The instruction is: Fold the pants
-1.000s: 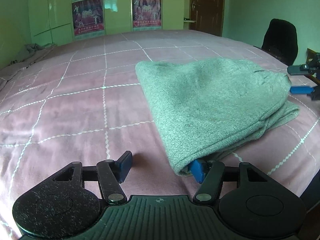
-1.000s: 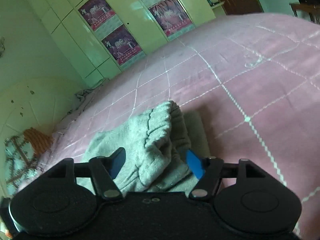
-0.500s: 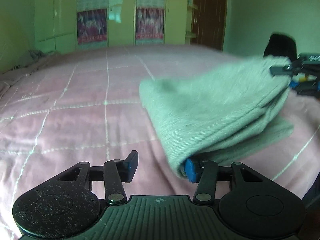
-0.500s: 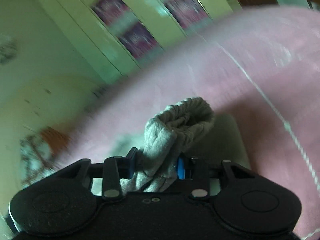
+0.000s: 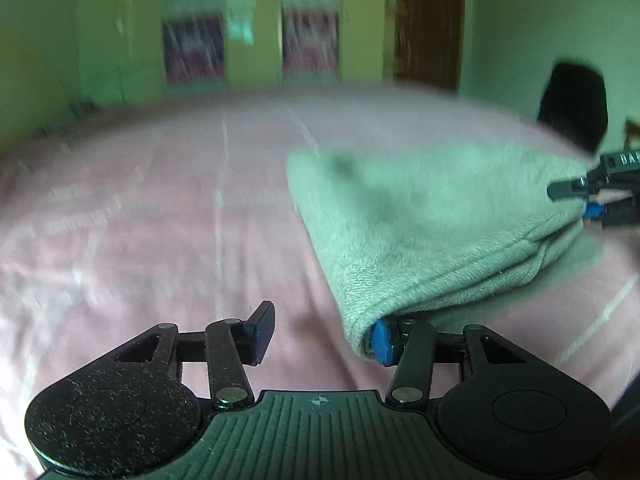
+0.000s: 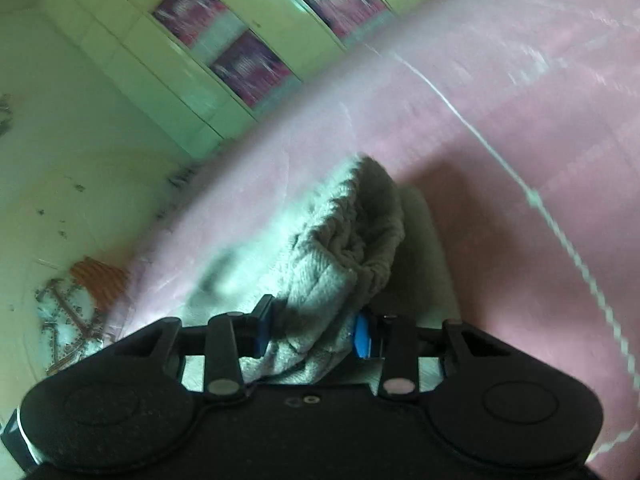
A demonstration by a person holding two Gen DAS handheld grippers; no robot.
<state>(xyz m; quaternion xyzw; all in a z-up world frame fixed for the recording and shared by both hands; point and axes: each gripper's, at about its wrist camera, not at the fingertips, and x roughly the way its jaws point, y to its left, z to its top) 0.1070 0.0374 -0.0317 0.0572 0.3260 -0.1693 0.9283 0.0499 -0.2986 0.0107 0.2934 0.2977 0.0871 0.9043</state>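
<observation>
A: Where are the pants [image 5: 424, 216]?

B: Folded, grey-green, on the pink bed [image 5: 160, 216]; near edge raised off the cover.

A: Right gripper [image 6: 312, 330]?

B: Narrowed, both blue pads pressed on the bunched waistband. Cloth hides the pad faces.

A: Left gripper [image 5: 320, 332]?

B: About half open. Its right pad sits under the pants' corner; the left pad stands bare, clear of the cloth. No clamp visible.

A: Background?

B: Blurred. Wardrobe [image 5: 256, 24] posters unreadable, dark chair [image 5: 574, 108] smeared, right gripper cut off at the left view's edge.
</observation>
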